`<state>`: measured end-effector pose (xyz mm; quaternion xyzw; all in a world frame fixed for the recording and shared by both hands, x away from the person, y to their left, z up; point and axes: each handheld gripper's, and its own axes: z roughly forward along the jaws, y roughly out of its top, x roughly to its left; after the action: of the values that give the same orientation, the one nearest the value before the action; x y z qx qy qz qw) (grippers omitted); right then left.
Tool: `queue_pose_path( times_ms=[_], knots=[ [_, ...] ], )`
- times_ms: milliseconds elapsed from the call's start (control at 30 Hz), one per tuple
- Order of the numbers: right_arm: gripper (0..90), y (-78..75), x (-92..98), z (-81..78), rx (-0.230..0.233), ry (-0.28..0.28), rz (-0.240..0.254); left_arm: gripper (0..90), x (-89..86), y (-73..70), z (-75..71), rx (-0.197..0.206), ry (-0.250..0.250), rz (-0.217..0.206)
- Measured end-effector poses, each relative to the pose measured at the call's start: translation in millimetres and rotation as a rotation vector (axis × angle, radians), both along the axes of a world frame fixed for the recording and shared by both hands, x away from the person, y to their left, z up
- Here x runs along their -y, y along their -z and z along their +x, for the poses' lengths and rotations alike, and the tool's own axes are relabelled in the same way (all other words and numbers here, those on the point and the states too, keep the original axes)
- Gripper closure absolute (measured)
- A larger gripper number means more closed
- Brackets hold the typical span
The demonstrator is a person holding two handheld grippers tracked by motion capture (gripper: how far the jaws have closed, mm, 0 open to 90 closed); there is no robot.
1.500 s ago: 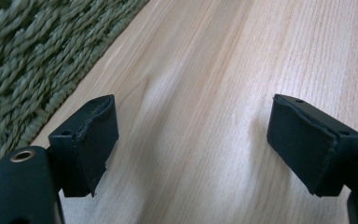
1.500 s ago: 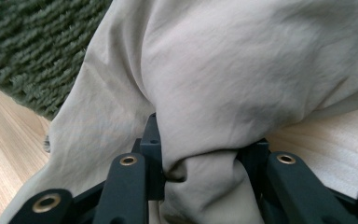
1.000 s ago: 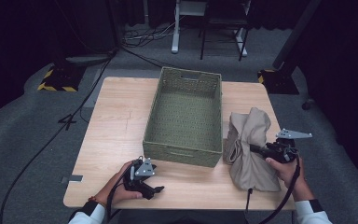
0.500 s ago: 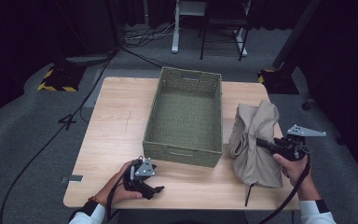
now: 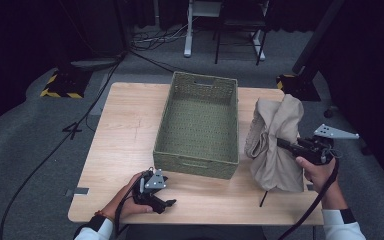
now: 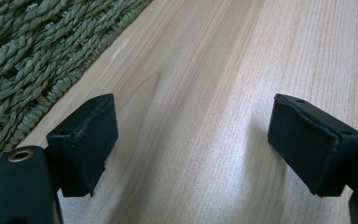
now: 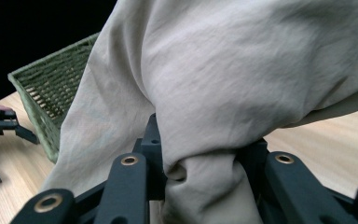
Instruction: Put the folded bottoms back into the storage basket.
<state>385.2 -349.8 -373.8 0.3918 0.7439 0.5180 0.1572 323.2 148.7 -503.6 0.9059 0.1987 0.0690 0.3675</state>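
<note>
A beige cloth hangs bunched above the table's right side, lifted off the wood, with my right gripper shut on its middle. In the right gripper view the fabric drapes over both jaws and is pinched between them. A green woven basket stands in the table's middle, just left of the cloth. My left gripper lies near the front edge by the basket's front left corner, open. Its pads rest just above bare wood beside the basket wall, with nothing between them.
The wooden table has free room to the left of the basket. A thin dark strap dangles from the cloth onto the wood. Cables, a yellow-black striped base and stand legs are on the grey floor behind.
My right gripper has risen with the cloth, pulling it up off the table into a taller hanging bundle. The left gripper has stayed put.
</note>
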Motion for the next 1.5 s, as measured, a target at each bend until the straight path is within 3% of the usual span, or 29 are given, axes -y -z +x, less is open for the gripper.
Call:
queue_pose_path(
  times_ms=[267, 800, 1133, 1500],
  knots=[
    [64.4, -31.6, -0.8, 1.5, 0.054, -0.001, 0.028, 16.4, 0.0, 0.0, 0.0, 0.0, 0.0, 0.0],
    [64.4, -64.4, -17.7, 8.6, 0.105, -0.026, 0.024, 16.4, 0.1, 0.0, 0.2, 0.0, 0.0, 0.0],
    [64.3, -91.5, -45.0, 15.8, 0.134, -0.065, 0.025, 16.5, 0.1, 0.0, 0.2, 0.0, 0.0, 0.0],
    [64.3, -103.2, -86.4, 25.3, 0.146, -0.118, 0.005, 17.9, -0.2, -0.3, -0.2, 0.002, 0.015, 0.002]
  ],
)
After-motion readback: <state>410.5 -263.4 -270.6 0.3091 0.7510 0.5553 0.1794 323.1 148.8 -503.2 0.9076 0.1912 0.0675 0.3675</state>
